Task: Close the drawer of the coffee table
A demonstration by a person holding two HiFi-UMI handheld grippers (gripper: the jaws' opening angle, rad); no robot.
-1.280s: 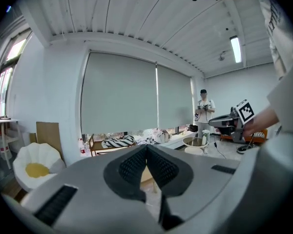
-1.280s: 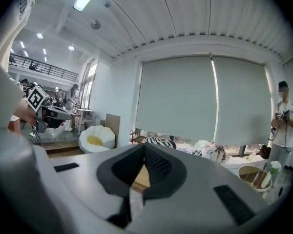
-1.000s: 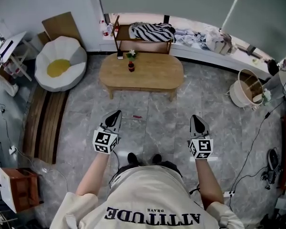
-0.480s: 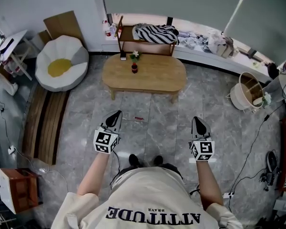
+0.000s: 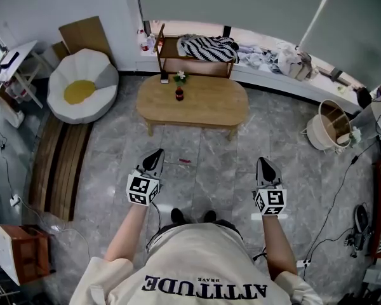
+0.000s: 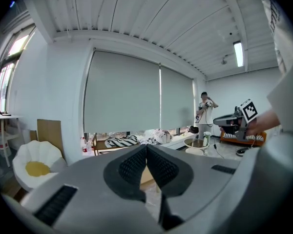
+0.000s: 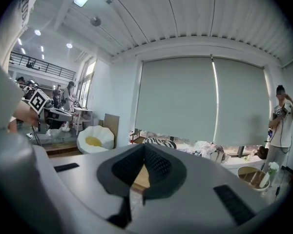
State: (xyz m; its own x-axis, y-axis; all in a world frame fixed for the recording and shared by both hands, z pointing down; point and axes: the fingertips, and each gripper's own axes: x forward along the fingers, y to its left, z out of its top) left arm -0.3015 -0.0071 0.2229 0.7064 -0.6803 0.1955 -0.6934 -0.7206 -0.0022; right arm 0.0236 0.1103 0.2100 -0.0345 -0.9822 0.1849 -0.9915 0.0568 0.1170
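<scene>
The oval wooden coffee table [image 5: 209, 103] stands across the floor ahead of me, with a small dark bottle [image 5: 179, 94] and a little flower pot [image 5: 179, 76] on its far left part. No drawer shows from here. My left gripper [image 5: 155, 155] and right gripper [image 5: 263, 163] hover side by side over the grey floor, well short of the table, both shut and empty. In the left gripper view the left gripper [image 6: 146, 152] has its pads pressed together. The right gripper [image 7: 144, 152] looks the same in its own view. Each gripper view shows a sliver of the table below the pads.
A white egg-shaped chair [image 5: 82, 84] sits at the left, with wooden slats [image 5: 62, 164] below it. Behind the table is a wooden shelf [image 5: 193, 57] holding a striped cloth. A round basket [image 5: 330, 124] and cables lie at the right. A small red item [image 5: 185, 161] lies on the floor. A person [image 6: 205, 107] stands far off.
Both grippers have edged slightly forward over the floor along with the person. Their jaws have stayed shut and nothing on the table has moved.
</scene>
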